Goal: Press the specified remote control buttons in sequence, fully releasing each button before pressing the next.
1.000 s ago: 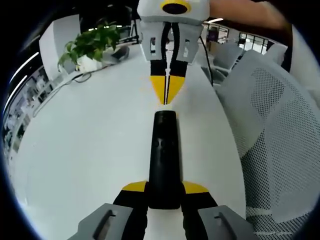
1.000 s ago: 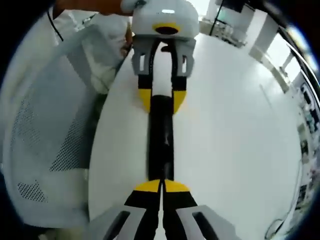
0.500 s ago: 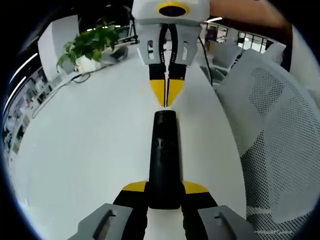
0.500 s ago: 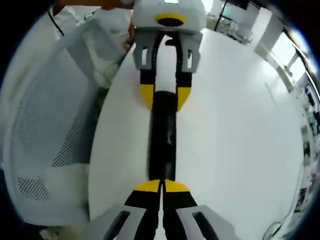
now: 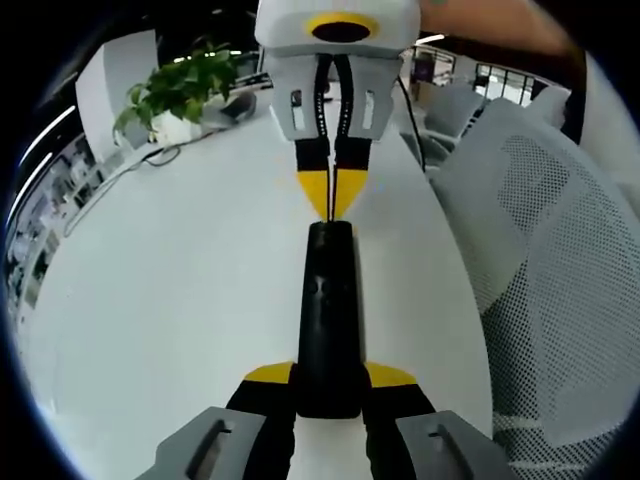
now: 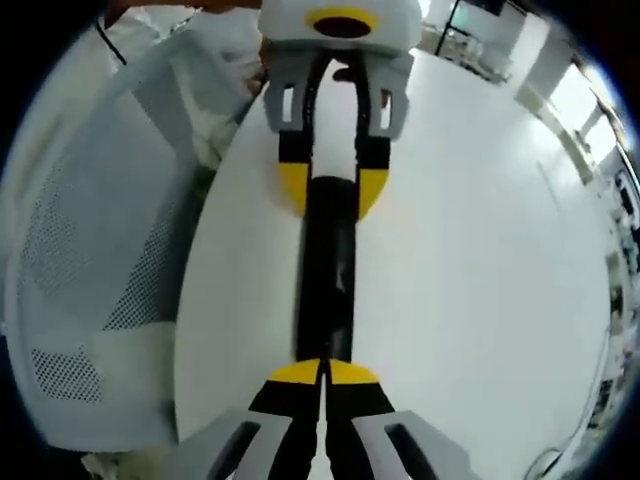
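Note:
A long black remote control (image 5: 327, 320) lies lengthwise on the white table (image 5: 170, 280). My left gripper (image 5: 328, 378) is shut on its near end, a yellow-tipped jaw on each side. From the far side comes my right gripper (image 5: 331, 198), shut, its yellow tips right at the remote's far end. In the right gripper view the remote (image 6: 325, 270) runs away from my shut right gripper (image 6: 322, 373), whose tips meet at the remote's near end. The left gripper (image 6: 331, 190) clamps the far end.
A potted green plant (image 5: 180, 90) stands at the table's far left, with cables beside it. A white mesh chair (image 5: 560, 260) stands close to the table's right edge. The same chair (image 6: 90, 250) is on the left in the right gripper view.
My right gripper has come closer along the table until its shut tips reach the remote's far end. My left gripper holds the remote as before.

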### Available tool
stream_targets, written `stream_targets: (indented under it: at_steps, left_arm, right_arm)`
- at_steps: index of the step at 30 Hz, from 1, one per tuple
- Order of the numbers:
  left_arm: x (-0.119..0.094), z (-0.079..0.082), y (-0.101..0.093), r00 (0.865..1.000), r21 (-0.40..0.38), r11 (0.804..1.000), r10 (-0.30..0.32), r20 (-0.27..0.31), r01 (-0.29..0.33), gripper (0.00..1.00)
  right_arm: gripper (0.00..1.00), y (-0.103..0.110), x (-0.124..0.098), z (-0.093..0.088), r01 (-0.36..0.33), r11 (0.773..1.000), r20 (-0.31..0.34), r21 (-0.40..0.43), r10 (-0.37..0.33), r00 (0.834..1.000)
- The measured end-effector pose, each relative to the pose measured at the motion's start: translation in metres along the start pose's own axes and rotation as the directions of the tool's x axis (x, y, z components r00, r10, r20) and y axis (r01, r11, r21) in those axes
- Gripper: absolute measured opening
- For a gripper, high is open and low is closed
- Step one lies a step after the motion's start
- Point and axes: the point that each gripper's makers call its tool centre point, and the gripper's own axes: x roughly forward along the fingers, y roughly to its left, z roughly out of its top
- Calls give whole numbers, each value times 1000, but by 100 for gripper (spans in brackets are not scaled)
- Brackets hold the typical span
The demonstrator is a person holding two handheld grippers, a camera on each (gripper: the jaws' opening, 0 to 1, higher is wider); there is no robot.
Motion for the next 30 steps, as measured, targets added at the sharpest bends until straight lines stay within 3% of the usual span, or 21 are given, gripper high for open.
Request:
stream_targets:
  at_steps: [30]
  left_arm:
    - [-1, -1, 1, 1000, 4, 1000, -1, -4, 1, 25]
  right_arm:
    - [0, 0, 4, 0, -24, 1000, -29, -1, 24, 999]
